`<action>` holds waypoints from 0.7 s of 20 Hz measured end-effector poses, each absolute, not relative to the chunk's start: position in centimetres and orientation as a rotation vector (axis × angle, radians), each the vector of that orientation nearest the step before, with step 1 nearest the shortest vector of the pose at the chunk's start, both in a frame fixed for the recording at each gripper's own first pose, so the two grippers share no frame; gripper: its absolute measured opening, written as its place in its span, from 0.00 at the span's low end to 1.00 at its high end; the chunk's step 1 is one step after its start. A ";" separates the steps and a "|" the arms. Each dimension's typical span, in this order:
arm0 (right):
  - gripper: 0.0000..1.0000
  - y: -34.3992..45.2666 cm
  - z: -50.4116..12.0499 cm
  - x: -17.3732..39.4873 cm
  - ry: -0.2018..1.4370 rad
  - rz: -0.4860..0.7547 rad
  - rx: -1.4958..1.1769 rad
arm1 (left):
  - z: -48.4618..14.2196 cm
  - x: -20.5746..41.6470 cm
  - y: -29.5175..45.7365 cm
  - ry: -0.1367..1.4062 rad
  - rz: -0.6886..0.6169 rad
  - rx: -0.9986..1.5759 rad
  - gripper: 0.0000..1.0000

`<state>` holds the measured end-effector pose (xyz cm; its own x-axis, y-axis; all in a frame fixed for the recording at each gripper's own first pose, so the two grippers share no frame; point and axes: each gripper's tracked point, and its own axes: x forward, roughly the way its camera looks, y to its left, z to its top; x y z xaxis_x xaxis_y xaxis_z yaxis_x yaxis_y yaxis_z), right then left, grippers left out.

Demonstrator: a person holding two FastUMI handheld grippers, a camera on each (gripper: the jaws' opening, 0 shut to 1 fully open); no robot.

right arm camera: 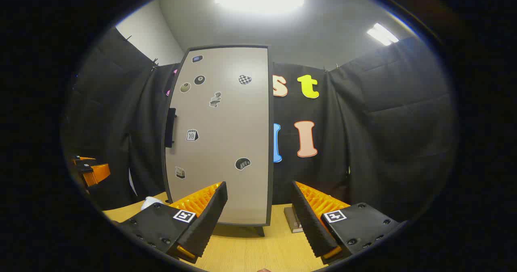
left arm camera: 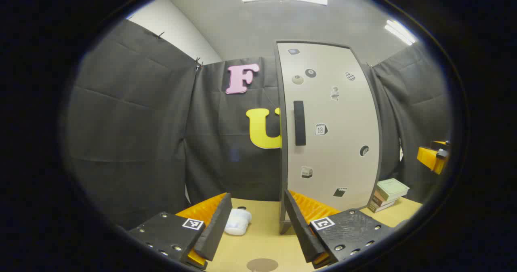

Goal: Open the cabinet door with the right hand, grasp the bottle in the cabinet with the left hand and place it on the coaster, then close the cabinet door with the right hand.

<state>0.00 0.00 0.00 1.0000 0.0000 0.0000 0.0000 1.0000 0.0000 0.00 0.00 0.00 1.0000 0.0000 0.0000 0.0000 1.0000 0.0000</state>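
Black cloth walls close off the booth, and a pale wooden worktop (left arm camera: 262, 239) runs beneath both grippers. On it stands the cabinet (left arm camera: 329, 126), a tall light-grey box dotted with small stickers, its door shut flush and a dark vertical handle (left arm camera: 299, 123) set near the door's left edge.

In the left gripper view the cabinet is seen at about one o'clock. The left gripper (left arm camera: 258, 233) is held low over the worktop with its jaws wide apart and nothing between them. A white crumpled object (left arm camera: 238, 221) – cloth or tissue, it cannot be told – lies between the jaws' tips farther off. At six o'clock, at the very bottom edge, a round brown disc is seen – probably the coaster (left arm camera: 261, 264). A stack of books (left arm camera: 388, 194) rests at four o'clock beside the cabinet.

In the right gripper view the right gripper (right arm camera: 258, 223) is pointed at the cabinet, well short of it, jaws apart and empty; the handle is found at ten o'clock.

The bottle is hidden, presumably behind the shut door. Judged from this, nothing of the task is done: the door is yet to be opened, the bottle fetched and set on the coaster, and the door closed again.
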 end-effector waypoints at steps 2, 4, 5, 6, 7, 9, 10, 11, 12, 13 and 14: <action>0.99 -0.1 0.0 -0.1 0.000 0.000 -0.001 | 0.1 -0.2 -0.1 0.002 -0.006 -0.001 0.79; 0.99 -0.1 0.0 -0.2 0.001 0.000 0.002 | 0.4 -0.3 -0.1 -0.003 -0.011 0.004 0.81; 0.99 -0.2 0.0 -0.2 0.002 0.000 0.001 | 0.5 -0.5 -0.1 -0.006 -0.011 0.008 0.81; 0.99 -0.2 -0.1 -0.2 0.004 0.000 0.001 | 0.5 -0.8 -0.1 -0.009 -0.010 0.013 0.81; 0.99 -0.2 -0.2 -0.3 0.007 0.001 0.001 | 0.6 -1.0 -0.2 -0.011 -0.011 0.016 0.79; 0.99 -0.2 -0.3 -0.4 0.011 0.002 0.002 | 0.7 -1.1 -0.3 -0.016 -0.012 0.017 0.79; 0.99 -0.2 -0.5 -0.5 0.015 0.003 0.003 | 0.8 -1.1 -0.3 -0.017 -0.012 0.019 0.79; 0.99 -0.2 -0.6 -0.5 0.019 0.006 0.003 | 0.7 -1.2 -0.3 -0.017 -0.011 0.023 0.79; 0.99 -0.2 -0.6 -0.5 0.023 0.008 0.004 | 0.7 -1.3 -0.2 -0.019 -0.010 0.026 0.79; 0.99 -0.1 -0.6 -0.6 0.026 0.011 0.007 | 0.7 -1.3 -0.3 -0.020 -0.011 0.028 0.79; 0.99 0.0 -0.7 -0.5 0.027 0.012 0.009 | 0.8 -1.4 -0.2 -0.021 -0.009 0.030 0.79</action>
<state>-0.52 -0.01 -0.67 0.9996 0.0122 -0.0271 -0.0119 0.9999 0.0096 -1.39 -0.22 0.82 0.9997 -0.0093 0.0206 0.0087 0.9995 0.0297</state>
